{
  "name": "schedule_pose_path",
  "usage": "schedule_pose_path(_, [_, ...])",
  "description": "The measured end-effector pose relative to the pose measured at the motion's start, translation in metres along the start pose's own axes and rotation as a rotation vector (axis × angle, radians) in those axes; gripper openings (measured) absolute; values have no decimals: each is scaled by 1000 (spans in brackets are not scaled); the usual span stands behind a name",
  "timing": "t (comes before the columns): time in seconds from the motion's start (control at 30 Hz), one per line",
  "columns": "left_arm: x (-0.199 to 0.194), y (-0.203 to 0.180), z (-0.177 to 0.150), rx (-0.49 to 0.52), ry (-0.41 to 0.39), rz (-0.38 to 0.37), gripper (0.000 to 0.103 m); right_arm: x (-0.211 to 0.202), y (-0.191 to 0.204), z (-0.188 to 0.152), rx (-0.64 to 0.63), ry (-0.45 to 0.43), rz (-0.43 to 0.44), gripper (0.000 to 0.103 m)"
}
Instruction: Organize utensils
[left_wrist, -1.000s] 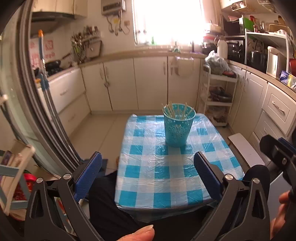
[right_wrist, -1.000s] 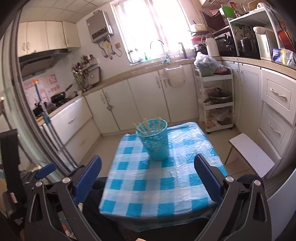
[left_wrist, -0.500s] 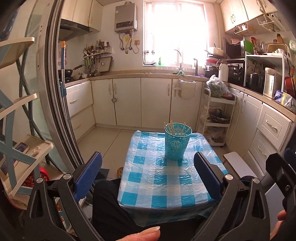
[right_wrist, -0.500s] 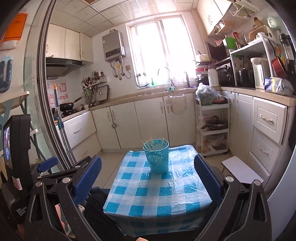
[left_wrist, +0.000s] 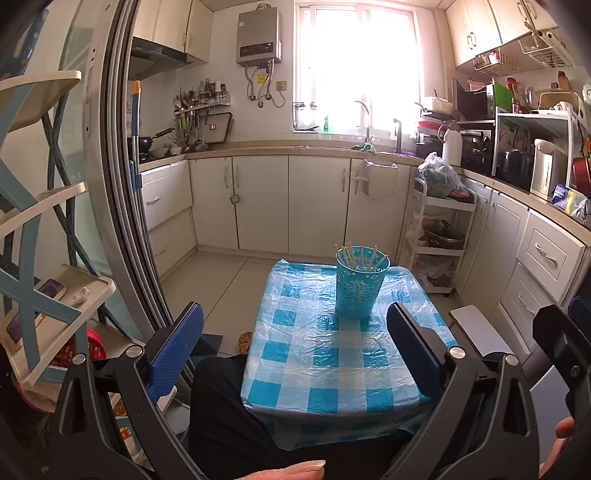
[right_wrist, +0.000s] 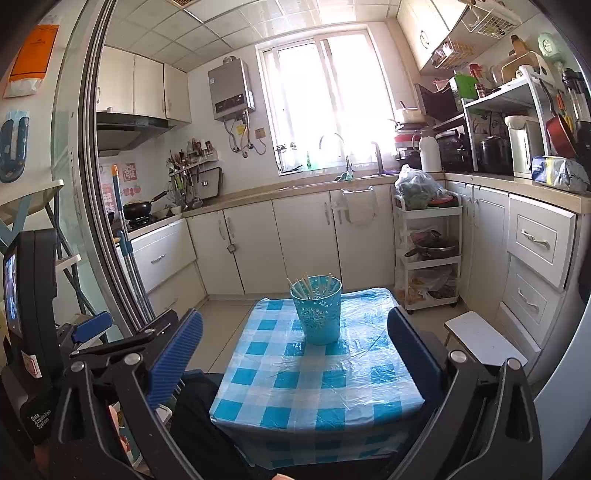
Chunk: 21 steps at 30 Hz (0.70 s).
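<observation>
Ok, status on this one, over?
Both hand-held grippers open, empty: left, right. Chopsticks upright in blue cup on checked table. Nothing in the way.

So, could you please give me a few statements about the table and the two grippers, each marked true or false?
1. The cup stands upright on the table. True.
2. The cup is empty. False: chopsticks stand in it.
3. The left gripper is shut on the cup. False: it is open and holds nothing.
4. The right gripper is open. True.
5. Spoons lie on the tablecloth. False: only the cup is on it.
</observation>
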<state>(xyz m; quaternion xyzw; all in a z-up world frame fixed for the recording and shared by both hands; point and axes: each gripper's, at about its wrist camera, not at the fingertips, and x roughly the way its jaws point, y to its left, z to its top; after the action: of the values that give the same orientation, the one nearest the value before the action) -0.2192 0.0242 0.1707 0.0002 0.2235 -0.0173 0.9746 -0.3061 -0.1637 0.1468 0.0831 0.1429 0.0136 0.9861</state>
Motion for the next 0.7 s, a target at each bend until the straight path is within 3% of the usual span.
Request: schedule_pose_path(0.7, [0, -6, -5, 0, 9, -9, 95, 2, 1, 0, 1, 22, 12, 96])
